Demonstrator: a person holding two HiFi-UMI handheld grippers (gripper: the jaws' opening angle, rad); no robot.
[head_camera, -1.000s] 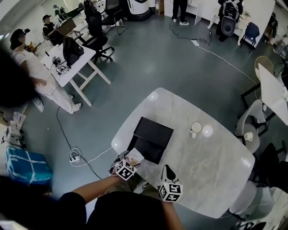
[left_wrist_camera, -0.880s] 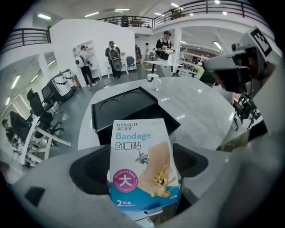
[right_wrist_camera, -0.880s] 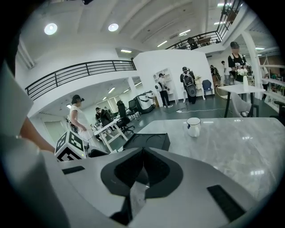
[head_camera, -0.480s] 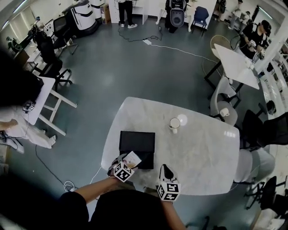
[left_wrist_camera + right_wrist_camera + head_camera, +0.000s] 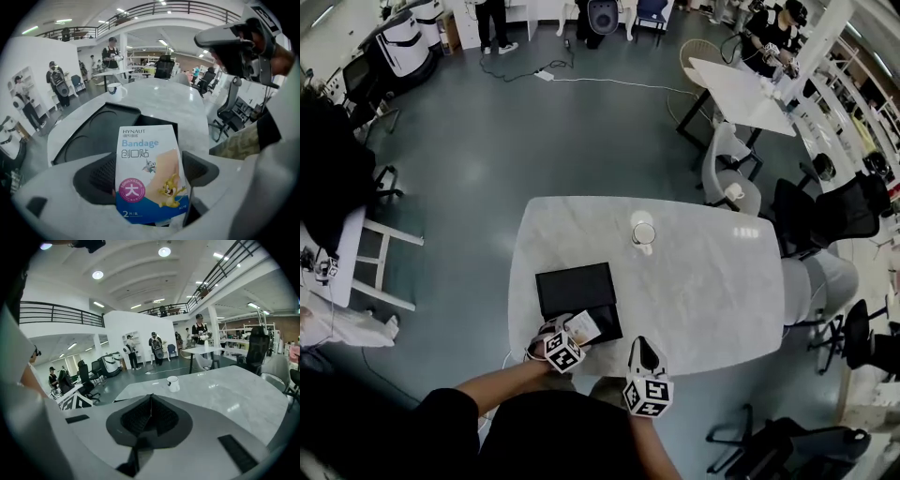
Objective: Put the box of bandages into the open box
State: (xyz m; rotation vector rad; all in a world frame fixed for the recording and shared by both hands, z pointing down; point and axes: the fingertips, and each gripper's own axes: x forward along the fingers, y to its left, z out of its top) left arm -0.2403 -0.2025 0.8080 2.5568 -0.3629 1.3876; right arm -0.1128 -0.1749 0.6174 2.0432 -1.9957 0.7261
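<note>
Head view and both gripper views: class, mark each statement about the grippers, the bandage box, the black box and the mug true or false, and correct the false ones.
1. The left gripper is shut on the white and blue cardboard bandage box. True.
2. The right gripper has its jaws apart around the white mug. False: its jaws are together and empty, and the mug stands apart from it, farther out on the white marble-look table.
3. The black open box lies on the table, nearer the person than the mug. True.
4. The bandage box lies released inside the black open box. False: the left gripper holds it at that box's near edge.
</note>
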